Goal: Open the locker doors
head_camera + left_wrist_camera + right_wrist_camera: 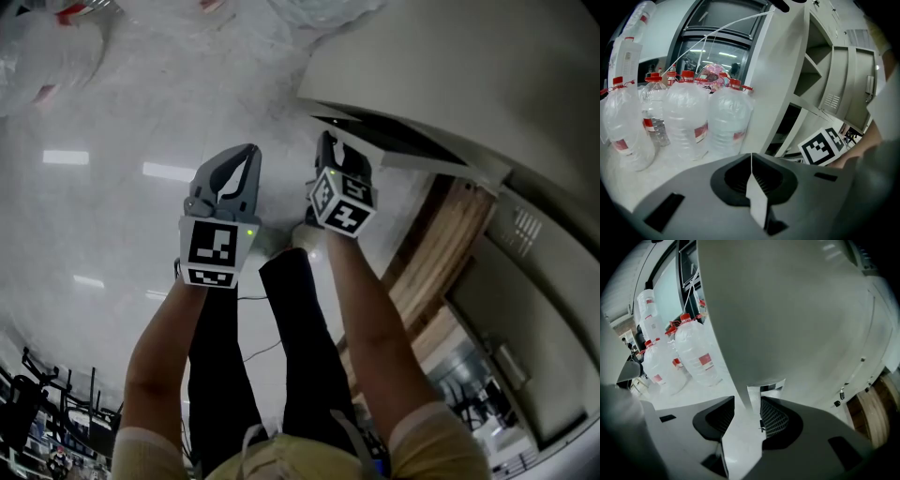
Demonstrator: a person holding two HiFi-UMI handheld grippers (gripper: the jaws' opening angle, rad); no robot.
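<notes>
A grey locker door [787, 310] fills the right gripper view. Its small metal pull tab [765, 389] sits at the door's lower edge, between the jaws of my right gripper [747, 404]. The jaws stand wide and the pads do not press on the tab. In the head view the right gripper [328, 142] reaches up to the edge of the door [398, 142]. My left gripper [249, 153] hangs beside it over the floor, shut on nothing. In the left gripper view its pads [751, 161] meet, and the locker [834, 70] shows open compartments at the right.
Several large water bottles [684, 122] with red caps stand on the pale floor left of the lockers; the right gripper view shows these bottles [696, 357] too. A wooden panel [441, 244] runs beside the lockers. The person's legs [281, 337] are below the grippers.
</notes>
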